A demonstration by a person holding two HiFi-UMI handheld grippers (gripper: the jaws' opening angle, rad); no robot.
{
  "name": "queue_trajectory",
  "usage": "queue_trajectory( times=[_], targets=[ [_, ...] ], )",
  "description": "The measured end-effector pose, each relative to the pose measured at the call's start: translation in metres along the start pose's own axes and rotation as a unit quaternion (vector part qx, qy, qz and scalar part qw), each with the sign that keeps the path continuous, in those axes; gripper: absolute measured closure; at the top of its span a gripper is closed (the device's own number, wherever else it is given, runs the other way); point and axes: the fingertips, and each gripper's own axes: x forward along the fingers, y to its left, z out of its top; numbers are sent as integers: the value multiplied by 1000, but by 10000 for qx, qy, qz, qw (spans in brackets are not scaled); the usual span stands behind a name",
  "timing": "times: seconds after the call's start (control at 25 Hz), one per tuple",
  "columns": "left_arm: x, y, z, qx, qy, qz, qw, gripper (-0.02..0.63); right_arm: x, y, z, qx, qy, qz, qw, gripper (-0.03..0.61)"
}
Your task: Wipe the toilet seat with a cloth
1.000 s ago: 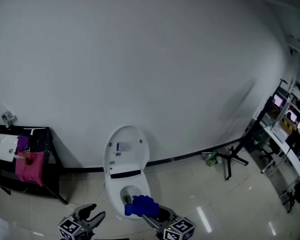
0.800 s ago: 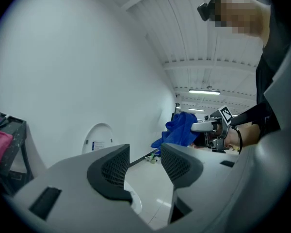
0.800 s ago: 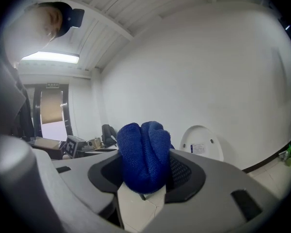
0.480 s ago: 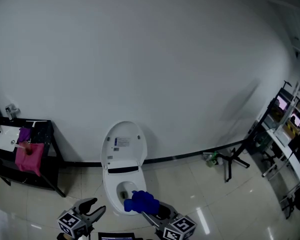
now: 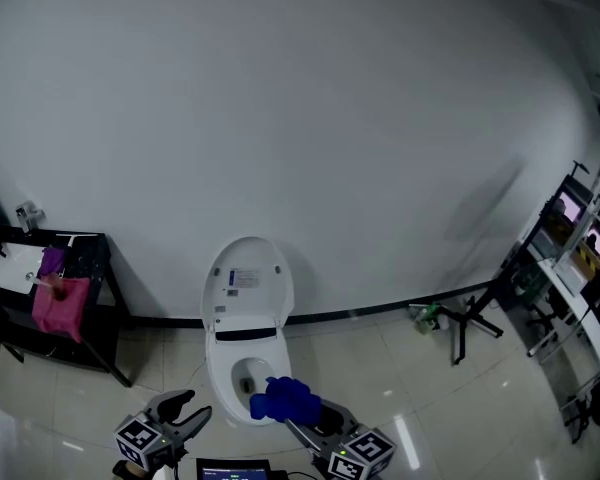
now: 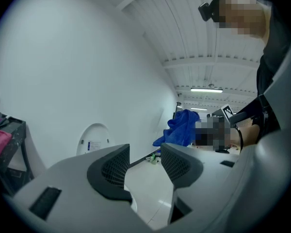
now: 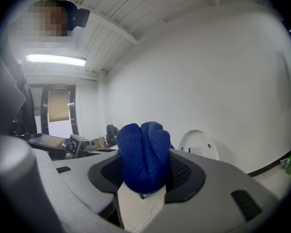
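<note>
A white toilet (image 5: pixel 242 360) stands against the wall with its lid (image 5: pixel 247 284) raised; the lid also shows in the left gripper view (image 6: pixel 93 139) and the right gripper view (image 7: pixel 200 145). My right gripper (image 5: pixel 292 420) is shut on a blue cloth (image 5: pixel 285 400), held over the seat's front right rim. The bunched blue cloth (image 7: pixel 144 155) fills the right gripper's jaws. My left gripper (image 5: pixel 181 416) hangs open, low and left of the bowl, nothing between its fingers (image 6: pixel 115 165). The cloth (image 6: pixel 182 128) shows to its right.
A black stand (image 5: pixel 75 313) with a pink cloth (image 5: pixel 56 308) and a white basin (image 5: pixel 15 266) is at the left wall. A black tripod (image 5: pixel 463 320) lies on the tiled floor at right, shelving (image 5: pixel 570 288) beyond it.
The view has shifted, so the toilet sits slightly higher and further left in the head view. Both grippers keep their places near the bowl; the cloth stays gripped.
</note>
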Motion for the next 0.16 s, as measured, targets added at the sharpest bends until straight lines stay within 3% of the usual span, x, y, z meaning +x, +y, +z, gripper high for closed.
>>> queue_trajectory(
  times=[0.16],
  targets=[
    [1,-3,4,-53,-10,17,10000,403,2,0,2,-26,-10,51,10000,362]
  ],
)
